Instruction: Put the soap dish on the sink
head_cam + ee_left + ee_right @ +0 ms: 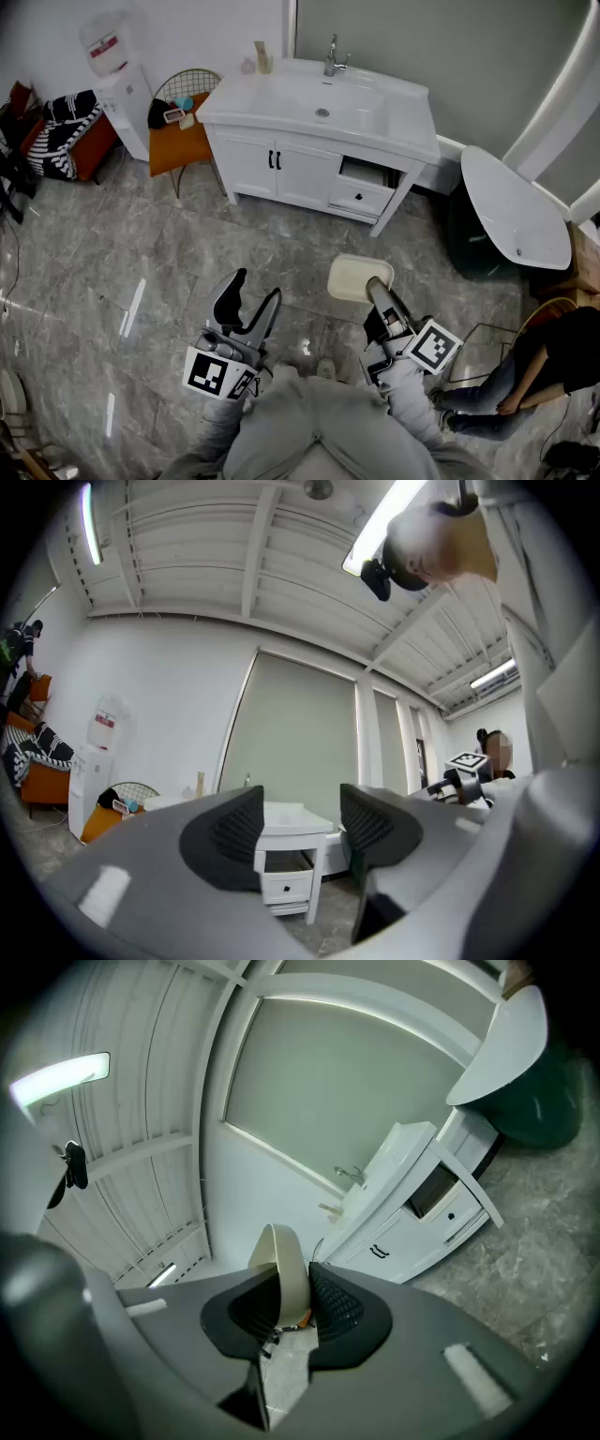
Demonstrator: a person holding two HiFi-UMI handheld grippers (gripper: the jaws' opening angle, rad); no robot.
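1. The soap dish (361,278) is being clamped edge-on between the jaws of the right gripper (377,292), over the floor and well apart from the sink (398,131).
2. The left gripper (255,291) is being held with its jaws spread, with nothing between them.
3. Advice: the dish is being gripped on edge, so it should be levelled, then set on bare rim beside the faucet (333,58), not in the bowl.

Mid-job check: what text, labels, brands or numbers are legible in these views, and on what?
No words or numbers can be read in any view.
Red label on the white water dispenser: too blurred to read.
Marker cube of the left gripper and marker cube of the right gripper: black-and-white square patterns only, no text.
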